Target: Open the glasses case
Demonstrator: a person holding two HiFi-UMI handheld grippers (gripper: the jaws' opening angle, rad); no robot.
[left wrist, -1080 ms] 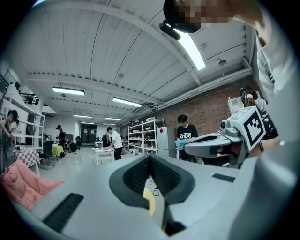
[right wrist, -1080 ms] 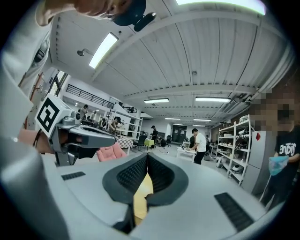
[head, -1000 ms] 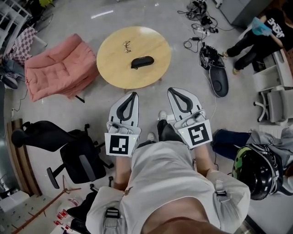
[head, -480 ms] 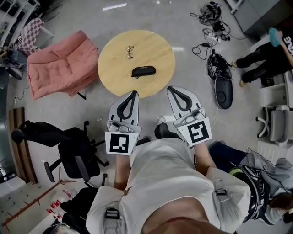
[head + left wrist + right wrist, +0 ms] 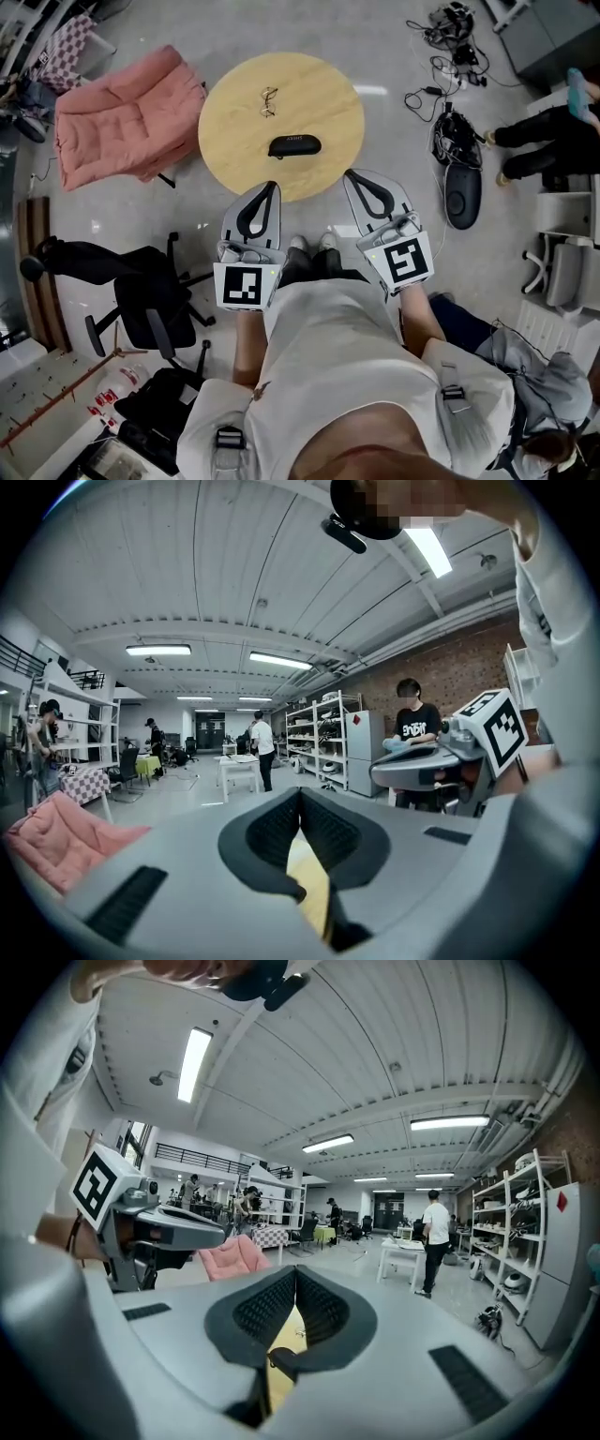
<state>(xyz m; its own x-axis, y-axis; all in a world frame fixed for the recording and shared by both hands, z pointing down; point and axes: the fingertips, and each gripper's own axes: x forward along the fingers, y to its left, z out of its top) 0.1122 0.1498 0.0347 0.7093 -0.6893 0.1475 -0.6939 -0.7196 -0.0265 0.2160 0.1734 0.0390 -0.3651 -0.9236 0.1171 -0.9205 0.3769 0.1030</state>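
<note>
Both grippers are held out in front of the person, side by side, noses toward the round wooden table (image 5: pixel 330 98). Left gripper (image 5: pixel 271 187): jaws closed tip to tip, nothing between them. The left gripper view agrees: the left gripper (image 5: pixel 299 791) has its pads meeting at the front, with only a sliver of yellow tabletop in the slit behind them. Right gripper (image 5: pixel 350 175): also shut and empty. In its own view the right gripper (image 5: pixel 294 1269) has its ribbed pads together at the tips, with tabletop showing through the gap below. A dark shape sits in that gap; cannot tell what it is. The glasses case (image 5: pixel 294 145), black and closed, lies ahead of both pairs of jaws, between the lines they point along and clear of both. Its long side runs across their direction. In the head view the tips sit at the table's near rim. The glasses (image 5: pixel 269 101) lie beyond the case, further from the jaws, toward the left gripper's side.
</note>
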